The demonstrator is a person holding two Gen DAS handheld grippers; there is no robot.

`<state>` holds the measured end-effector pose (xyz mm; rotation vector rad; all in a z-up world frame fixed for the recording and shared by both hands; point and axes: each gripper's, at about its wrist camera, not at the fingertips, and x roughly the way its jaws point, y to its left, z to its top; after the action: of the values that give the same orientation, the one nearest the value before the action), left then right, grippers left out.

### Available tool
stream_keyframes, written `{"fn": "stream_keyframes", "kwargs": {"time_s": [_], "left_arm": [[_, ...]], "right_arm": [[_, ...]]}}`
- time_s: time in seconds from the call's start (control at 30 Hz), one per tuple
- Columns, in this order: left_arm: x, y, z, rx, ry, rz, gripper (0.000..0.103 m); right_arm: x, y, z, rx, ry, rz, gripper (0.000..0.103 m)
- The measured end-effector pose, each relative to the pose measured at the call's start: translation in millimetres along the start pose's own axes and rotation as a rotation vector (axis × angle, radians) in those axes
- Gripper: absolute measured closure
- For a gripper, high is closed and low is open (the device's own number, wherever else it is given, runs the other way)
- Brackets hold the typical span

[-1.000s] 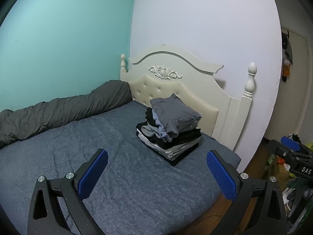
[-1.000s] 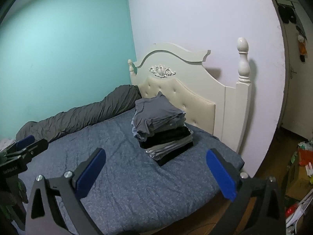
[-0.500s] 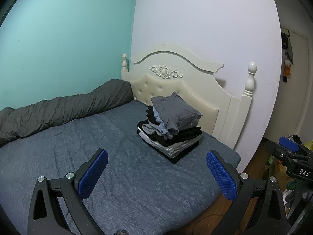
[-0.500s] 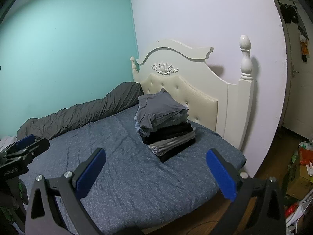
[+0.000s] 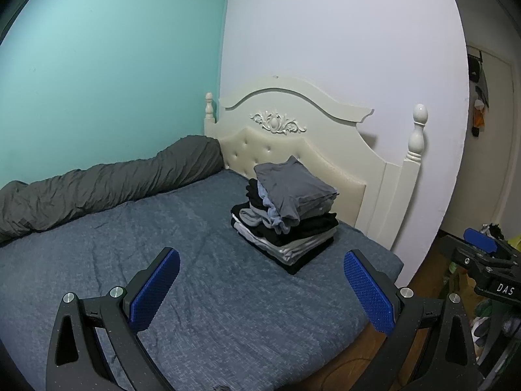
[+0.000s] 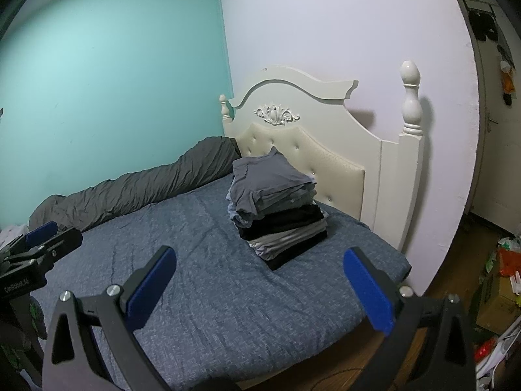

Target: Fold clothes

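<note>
Both tools, left tool and right tool, hung spread and empty, well short of the finished stack of folded grey, black and white clothes ahead on the blue-grey bed, nothing unfolded in view.

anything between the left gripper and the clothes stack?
Nothing visible. The left gripper is open and empty, with only bare blue bedsheet between it and the stack near the headboard. The rolled duvet lies off by the teal wall.
</note>
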<state>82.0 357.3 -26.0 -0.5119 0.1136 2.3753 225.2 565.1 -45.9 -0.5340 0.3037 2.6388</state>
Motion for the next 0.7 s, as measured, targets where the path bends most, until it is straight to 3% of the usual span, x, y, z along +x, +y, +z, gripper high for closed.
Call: {"fn": "stream_keyframes", "kwargs": {"time_s": [0.7], "left_arm": [[-0.6, 1.4, -4.1, -0.013, -0.008, -0.020, 0.000]], "right_arm": [[4.9, -2.2, -2.1, -0.001, 0.008, -0.002, 0.000]]}}
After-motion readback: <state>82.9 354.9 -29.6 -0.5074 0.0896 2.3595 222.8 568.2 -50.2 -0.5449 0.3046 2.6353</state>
